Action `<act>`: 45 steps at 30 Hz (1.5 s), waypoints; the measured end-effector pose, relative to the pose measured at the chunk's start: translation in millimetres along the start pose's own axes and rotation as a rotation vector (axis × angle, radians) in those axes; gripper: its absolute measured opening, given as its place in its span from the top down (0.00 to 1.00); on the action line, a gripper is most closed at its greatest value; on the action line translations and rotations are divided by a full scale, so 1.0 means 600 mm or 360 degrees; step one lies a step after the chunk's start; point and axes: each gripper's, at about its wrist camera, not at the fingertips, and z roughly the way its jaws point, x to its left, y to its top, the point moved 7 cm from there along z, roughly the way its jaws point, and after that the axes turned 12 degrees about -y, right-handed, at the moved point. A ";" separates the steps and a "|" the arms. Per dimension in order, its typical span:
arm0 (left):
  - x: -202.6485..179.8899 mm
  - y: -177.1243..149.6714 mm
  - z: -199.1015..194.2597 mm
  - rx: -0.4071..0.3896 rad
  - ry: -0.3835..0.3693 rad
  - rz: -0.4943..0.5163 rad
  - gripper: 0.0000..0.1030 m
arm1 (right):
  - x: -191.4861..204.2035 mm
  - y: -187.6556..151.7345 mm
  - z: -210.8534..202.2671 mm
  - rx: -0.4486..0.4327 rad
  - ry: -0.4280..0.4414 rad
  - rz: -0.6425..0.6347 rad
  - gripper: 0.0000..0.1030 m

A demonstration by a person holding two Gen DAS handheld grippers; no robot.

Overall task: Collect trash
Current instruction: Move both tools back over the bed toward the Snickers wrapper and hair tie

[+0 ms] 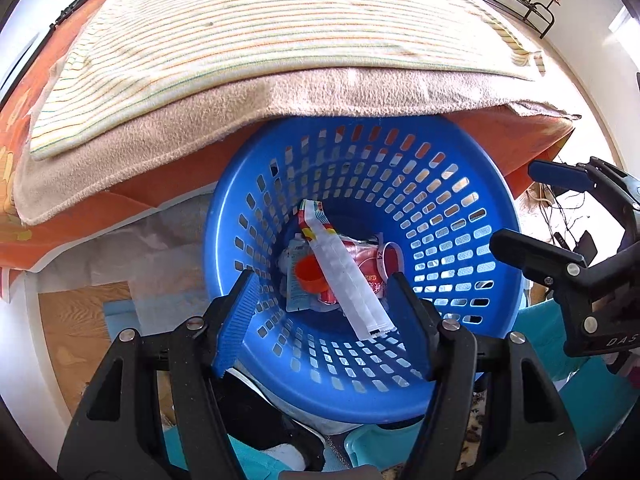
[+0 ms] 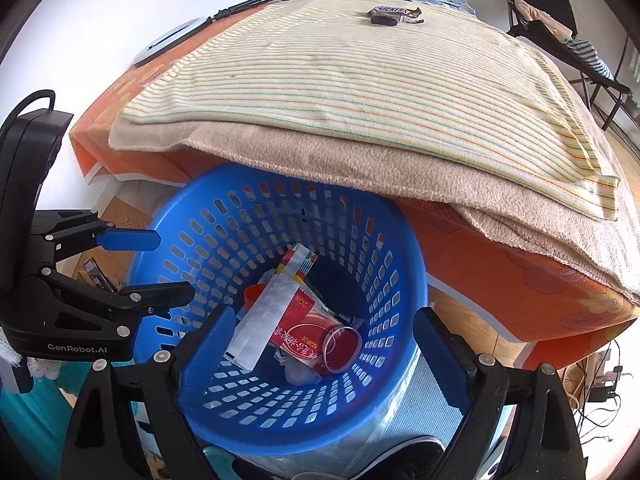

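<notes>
A blue perforated basket (image 1: pixel 460 200) (image 2: pixel 224 224) stands on the floor against the bed. Inside lie a long white wrapper (image 1: pixel 348 276) (image 2: pixel 268 312), an orange cup (image 1: pixel 310 274), a red packet (image 2: pixel 298 328) and a clear cup (image 2: pixel 340 348). My left gripper (image 1: pixel 326 328) is open and empty, over the basket's mouth; it also shows in the right wrist view (image 2: pixel 160 264). My right gripper (image 2: pixel 324 360) is open and empty above the basket; it also shows at the right of the left wrist view (image 1: pixel 516 208). A Snickers wrapper (image 2: pixel 394 14) lies on the far side of the bed.
The bed has an orange sheet (image 2: pixel 500 276), a beige blanket (image 2: pixel 360 160) and a striped towel (image 2: pixel 340 76) on top. A white round device (image 2: pixel 168 42) lies at the bed's far left. A black rack (image 2: pixel 560 32) stands at the right. Cables (image 2: pixel 600 380) lie on the wooden floor.
</notes>
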 end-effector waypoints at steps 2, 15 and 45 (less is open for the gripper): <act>-0.001 0.007 -0.007 -0.0016 -0.0016 -0.0015 0.34 | -0.003 0.005 -0.005 -0.0011 0.0005 0.0011 0.10; 0.001 0.117 -0.052 -0.0149 -0.0054 0.0003 0.34 | -0.076 0.098 -0.058 -0.0182 -0.0005 0.0211 0.08; 0.114 0.623 0.018 -0.0378 -0.0126 -0.0075 0.21 | -0.191 0.362 0.039 -0.0322 -0.0034 0.0198 0.08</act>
